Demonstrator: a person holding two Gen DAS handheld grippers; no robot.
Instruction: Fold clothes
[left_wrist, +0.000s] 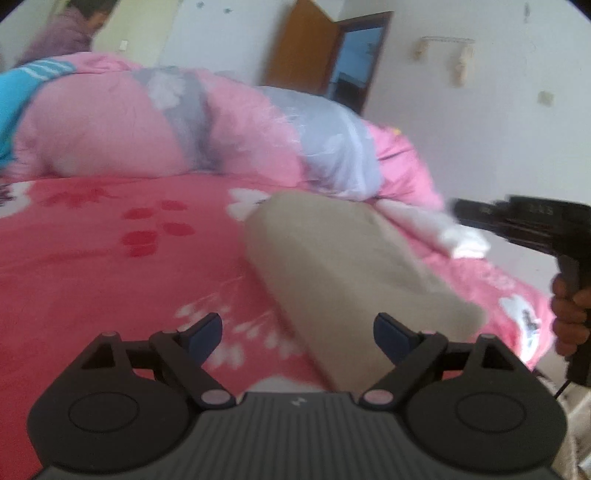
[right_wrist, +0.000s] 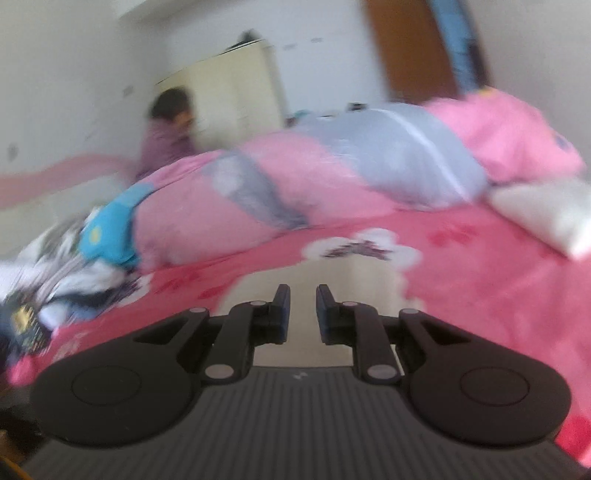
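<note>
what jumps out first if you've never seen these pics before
The bright pink floral bedspread fills most of both views, with a rumpled pink and grey quilt heaped along its far side. A beige garment lies on the spread just ahead of the open left hand-held gripper. The right hand-held gripper hovers over it, jaws slightly apart, empty.

The right wrist view was smeared throughout by motion blur; the pile of clothes (right_wrist: 55, 273) at its left edge was cut off and could not be told apart; the beige garment (right_wrist: 325, 273) was largely hidden behind the right gripper (right_wrist: 302, 310); in the left wrist view the garment's (left_wrist: 343, 273) near end was covered by the left gripper (left_wrist: 297, 336); the hand (left_wrist: 570, 314) was cropped by the right edge.
</note>
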